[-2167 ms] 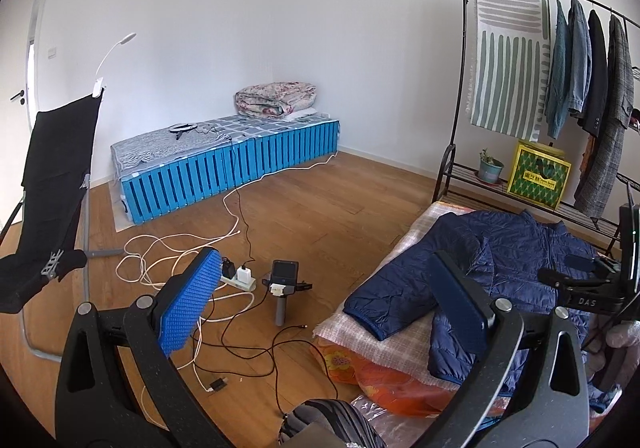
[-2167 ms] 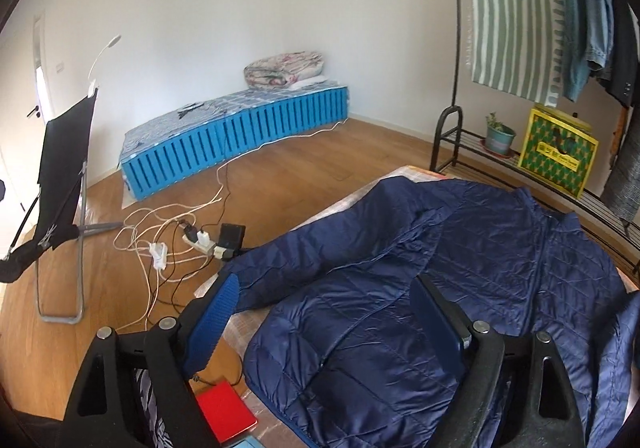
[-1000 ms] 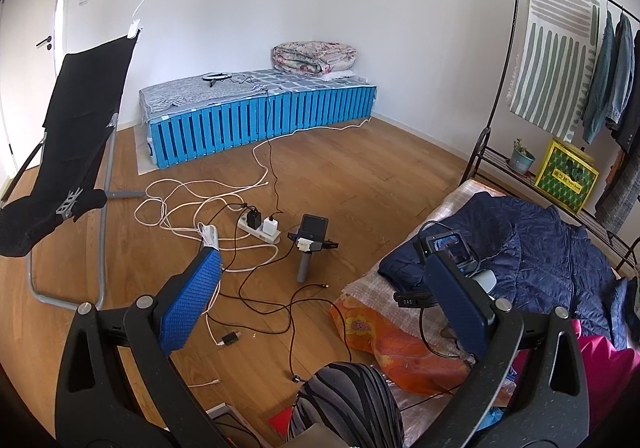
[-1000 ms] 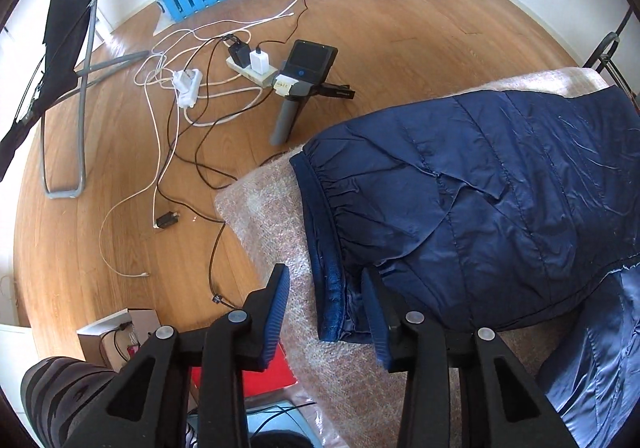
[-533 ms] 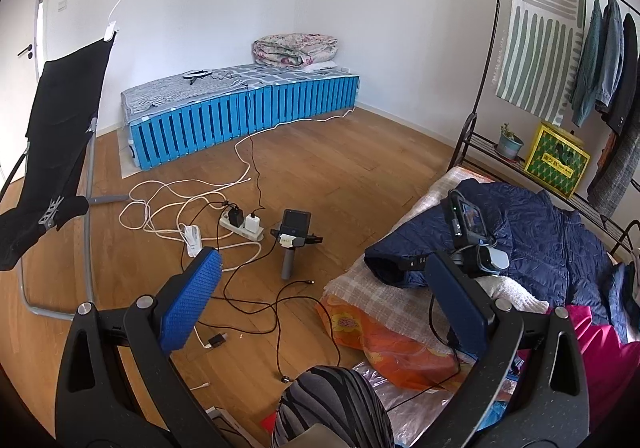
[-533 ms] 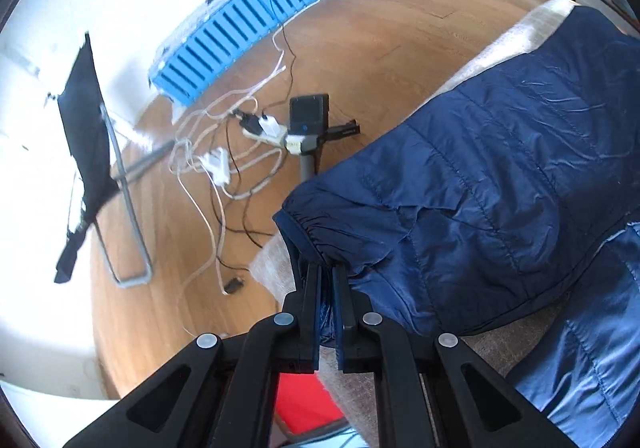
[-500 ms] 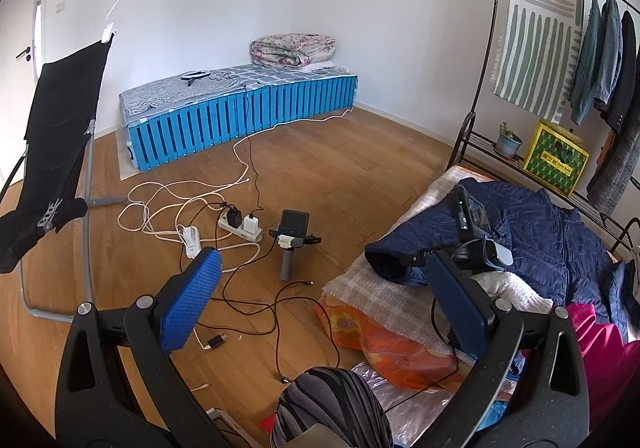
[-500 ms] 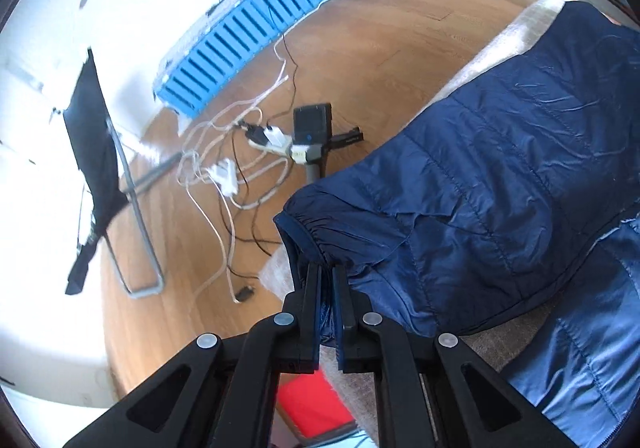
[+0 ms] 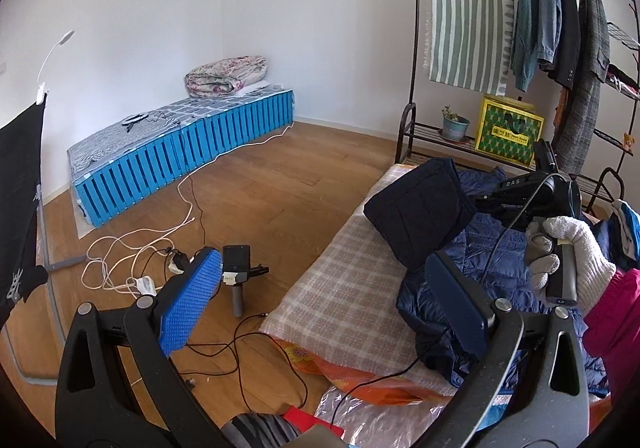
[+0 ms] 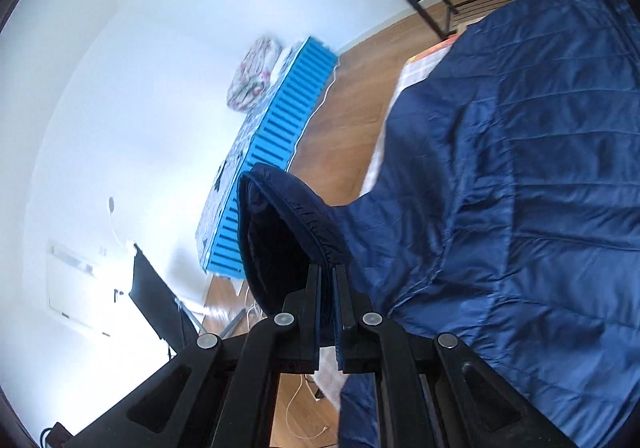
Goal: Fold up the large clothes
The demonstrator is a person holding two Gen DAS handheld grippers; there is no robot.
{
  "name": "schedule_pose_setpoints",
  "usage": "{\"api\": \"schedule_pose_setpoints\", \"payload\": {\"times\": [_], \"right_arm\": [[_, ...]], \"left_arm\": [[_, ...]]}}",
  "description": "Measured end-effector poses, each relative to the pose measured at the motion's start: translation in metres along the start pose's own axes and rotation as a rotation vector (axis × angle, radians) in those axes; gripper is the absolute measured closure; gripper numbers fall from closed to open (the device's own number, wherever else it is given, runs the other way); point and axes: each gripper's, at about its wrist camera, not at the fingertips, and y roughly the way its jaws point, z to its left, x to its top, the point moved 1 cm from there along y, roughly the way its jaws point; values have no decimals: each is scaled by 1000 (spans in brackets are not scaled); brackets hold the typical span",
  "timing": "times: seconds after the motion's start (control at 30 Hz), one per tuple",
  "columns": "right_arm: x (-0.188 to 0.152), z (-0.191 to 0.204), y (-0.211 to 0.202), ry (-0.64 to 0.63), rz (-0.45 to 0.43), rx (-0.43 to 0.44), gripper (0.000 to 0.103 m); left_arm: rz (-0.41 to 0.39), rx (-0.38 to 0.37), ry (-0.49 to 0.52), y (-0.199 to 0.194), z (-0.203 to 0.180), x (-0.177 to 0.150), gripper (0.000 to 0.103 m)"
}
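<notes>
A navy quilted jacket (image 9: 476, 248) lies on a checked blanket (image 9: 352, 288) over a low bed. My right gripper (image 10: 328, 272) is shut on the jacket's sleeve cuff (image 10: 280, 216) and holds the sleeve lifted above the jacket body (image 10: 520, 168). In the left wrist view the right gripper (image 9: 480, 204) shows at the right, held by a white-gloved hand (image 9: 568, 256), with the raised sleeve (image 9: 420, 208) folded over toward the jacket. My left gripper (image 9: 320, 304) is open and empty, held above the bed's near corner and the floor.
A clothes rack (image 9: 560, 28) with hanging garments stands behind the bed. A blue slatted mattress base (image 9: 180, 156) lies along the far wall. Cables (image 9: 132, 260) and a spare gripper handle (image 9: 238, 280) lie on the wooden floor. A black folding chair (image 9: 20, 208) is at left.
My right gripper closed on the sleeve cuff, then lifted it and swung it up and over toward the jacket body. My left gripper stayed open and shifted only slightly.
</notes>
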Motion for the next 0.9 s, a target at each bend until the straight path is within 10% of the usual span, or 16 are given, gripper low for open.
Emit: {"api": "schedule_pose_setpoints", "payload": {"times": [0.27, 0.4, 0.67, 0.9], "right_arm": [[-2, -94, -54, 99, -28, -154, 95], [-14, -114, -68, 164, 7, -208, 64], [-55, -56, -170, -103, -7, -237, 64], [-50, -11, -231, -274, -134, -408, 40]], "left_arm": [[-14, -131, 36, 67, -80, 46, 0], [-8, -165, -21, 109, -105, 77, 0], [47, -233, -104, 182, -137, 92, 0], [74, -194, -225, 206, -141, 74, 0]]}}
